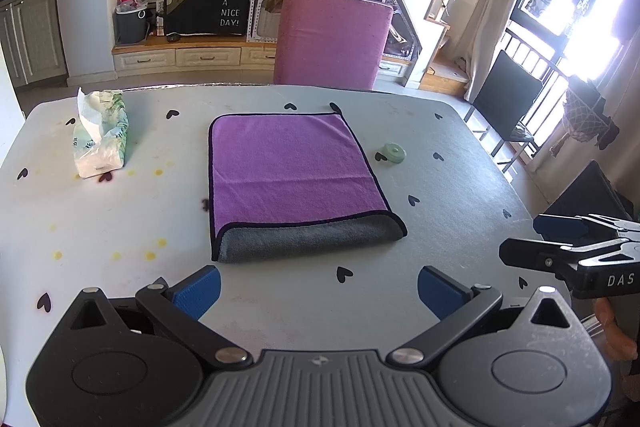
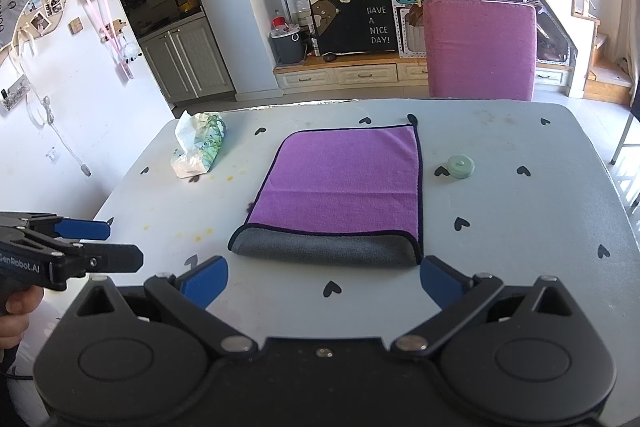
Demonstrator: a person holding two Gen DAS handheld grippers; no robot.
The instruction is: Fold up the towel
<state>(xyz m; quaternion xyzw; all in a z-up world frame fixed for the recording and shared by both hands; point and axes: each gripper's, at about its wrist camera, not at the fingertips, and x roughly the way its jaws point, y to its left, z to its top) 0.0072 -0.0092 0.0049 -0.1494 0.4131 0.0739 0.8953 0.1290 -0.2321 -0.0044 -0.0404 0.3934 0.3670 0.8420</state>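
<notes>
A purple towel (image 1: 290, 167) with a dark trim lies folded flat on the white table (image 1: 460, 187), its grey underside showing along the near edge. It also shows in the right wrist view (image 2: 344, 183). My left gripper (image 1: 318, 293) is open and empty, held just short of the towel's near edge. My right gripper (image 2: 324, 283) is open and empty, also just short of that near edge. Each gripper shows at the side of the other's view: the right one (image 1: 576, 247), the left one (image 2: 80, 247).
A tissue pack (image 1: 102, 137) lies on the table left of the towel. A small green round object (image 1: 393, 152) lies right of it. A pink chair (image 1: 332, 37) stands behind the table's far edge. A dark chair (image 1: 508, 103) stands at the right.
</notes>
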